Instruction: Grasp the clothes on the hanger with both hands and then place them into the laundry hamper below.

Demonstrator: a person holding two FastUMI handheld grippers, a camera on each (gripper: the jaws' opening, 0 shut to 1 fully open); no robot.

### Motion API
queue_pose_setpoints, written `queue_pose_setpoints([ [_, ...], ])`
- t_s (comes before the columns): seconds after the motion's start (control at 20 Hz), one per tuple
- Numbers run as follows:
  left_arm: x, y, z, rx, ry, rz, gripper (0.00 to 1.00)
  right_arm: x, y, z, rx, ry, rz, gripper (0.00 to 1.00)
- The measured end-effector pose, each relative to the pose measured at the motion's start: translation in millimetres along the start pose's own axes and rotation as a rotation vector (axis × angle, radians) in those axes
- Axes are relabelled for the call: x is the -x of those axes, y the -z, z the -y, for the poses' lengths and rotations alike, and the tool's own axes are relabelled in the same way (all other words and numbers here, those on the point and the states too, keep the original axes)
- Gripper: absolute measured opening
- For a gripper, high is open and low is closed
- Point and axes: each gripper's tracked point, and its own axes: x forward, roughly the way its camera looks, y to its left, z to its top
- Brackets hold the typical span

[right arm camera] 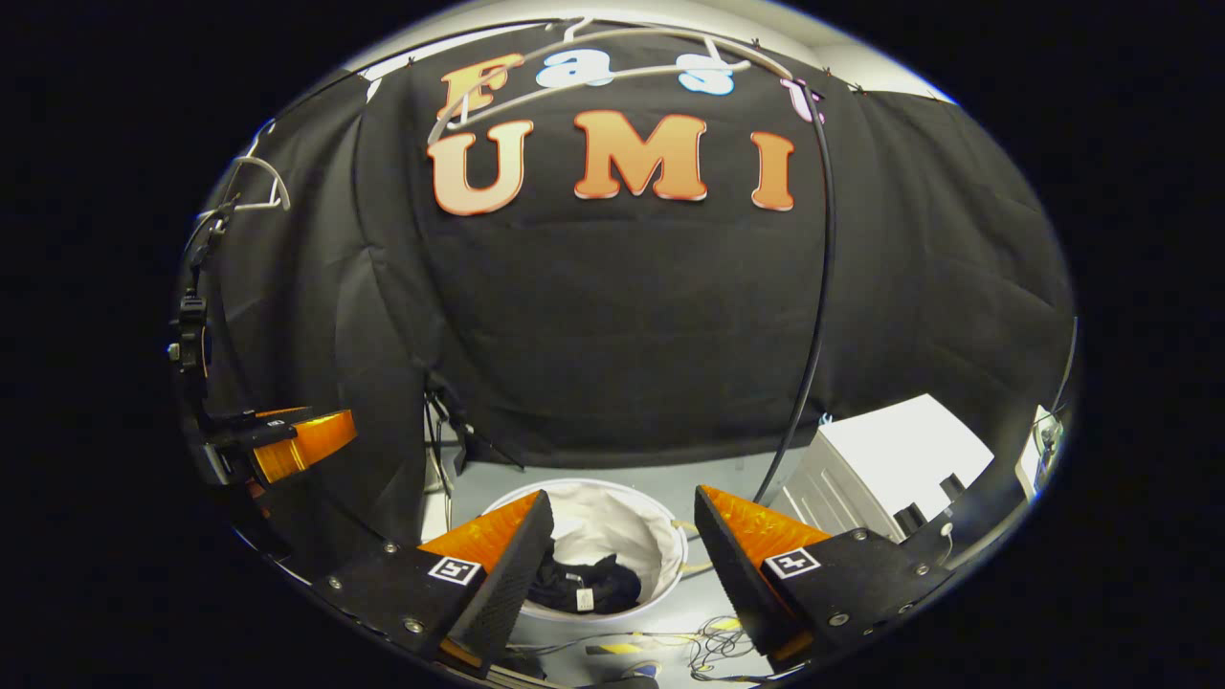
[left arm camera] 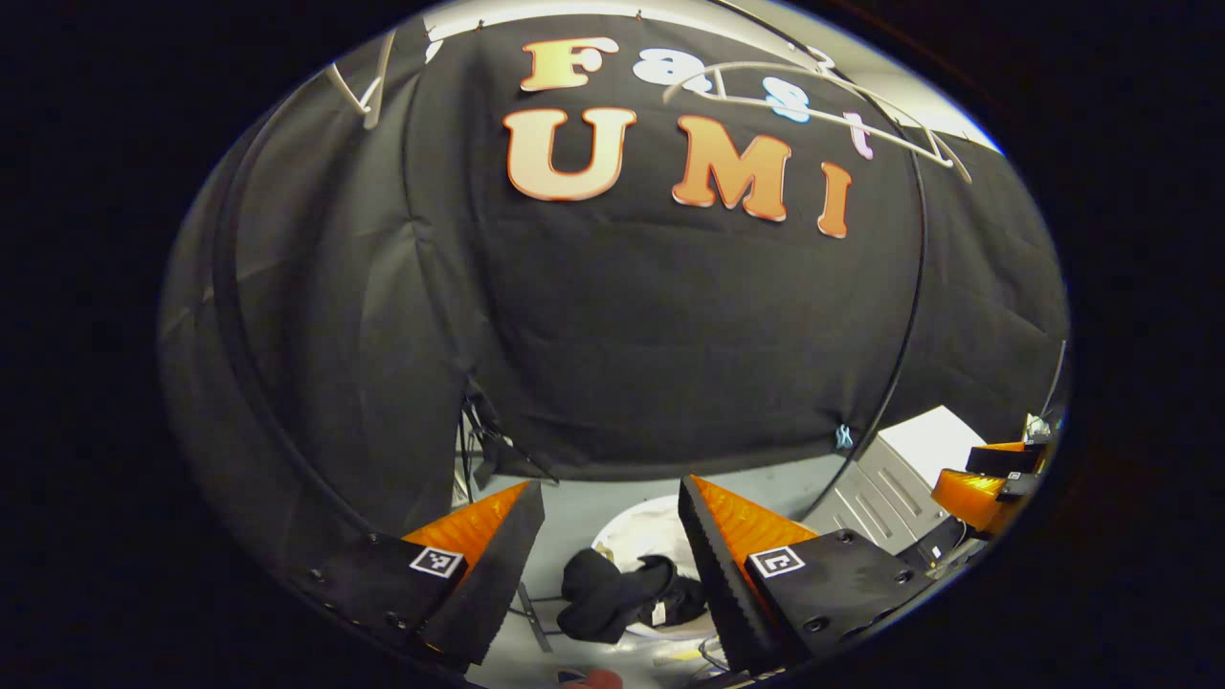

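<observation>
A black garment [right arm camera: 586,584] lies bunched inside the round white laundry hamper [right arm camera: 627,522] on the floor; in the left gripper view the same black garment [left arm camera: 612,591] drapes over the hamper's rim [left arm camera: 641,526]. A bare white hanger [right arm camera: 584,77] hangs from the rail up top, also seen as the hanger [left arm camera: 813,105]. My left gripper [left arm camera: 611,555] is open above the hamper with nothing between its fingers. My right gripper [right arm camera: 622,565] is open too, empty, above the hamper. The right gripper [left arm camera: 986,483] appears at the right edge of the left gripper view, and the left gripper [right arm camera: 287,440] at the left of the right gripper view.
A white box-like cabinet [right arm camera: 890,469] stands on the floor to the right of the hamper. A black curved pole [right arm camera: 823,287] runs down in front of the cloth wall. Loose cables [right arm camera: 689,641] lie on the grey floor near the hamper. Another white hanger [left arm camera: 359,91] hangs at the upper left.
</observation>
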Motion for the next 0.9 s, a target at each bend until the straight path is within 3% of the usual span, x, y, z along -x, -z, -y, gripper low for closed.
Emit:
queue_pose_setpoints([
  [0.05, 4.1, -17.2, -3.6, -0.001, -0.010, 0.041, 0.97, 6.2, -17.7, 3.3, 0.004, 0.005, 0.036, 0.92],
  [0.15, 14.7, -48.1, -2.6, 0.003, -0.011, 0.115, 0.92, 22.9, -54.4, 9.3, 0.014, 0.017, 0.111, 0.92],
  [0.45, 52.1, -130.1, -1.2, 0.023, 0.000, 0.300, 0.92, 73.6, -142.2, 28.7, -0.002, 0.051, 0.311, 0.92],
  [0.5, 58.1, -142.3, -0.3, 0.023, 0.000, 0.327, 0.92, 82.2, -155.4, 33.6, -0.010, 0.059, 0.347, 0.99],
  [0.55, 60.1, -153.1, -0.6, 0.017, -0.002, 0.355, 0.93, 88.7, -167.8, 36.7, -0.015, 0.064, 0.384, 0.92],
  [0.65, 71.4, -171.0, -4.9, 0.000, -0.022, 0.405, 0.93, 99.5, -187.9, 42.2, -0.013, 0.077, 0.444, 0.92],
  [0.7, 77.1, -178.7, -9.8, 0.002, -0.037, 0.428, 0.98, 101.2, -194.2, 44.4, -0.012, 0.081, 0.459, 0.92],
  [0.75, 83.2, -185.1, -11.9, 0.011, -0.048, 0.451, 0.98, 104.3, -199.3, 47.4, -0.015, 0.086, 0.471, 0.99],
  [0.8, 88.4, -190.8, -12.1, 0.024, -0.043, 0.468, 0.98, 109.9, -203.7, 52.2, -0.022, 0.093, 0.493, 0.92],
  [0.9, 96.0, -198.4, -16.2, 0.041, -0.051, 0.494, 0.99, 119.7, -210.4, 62.1, -0.037, 0.108, 0.531, 0.92],
])
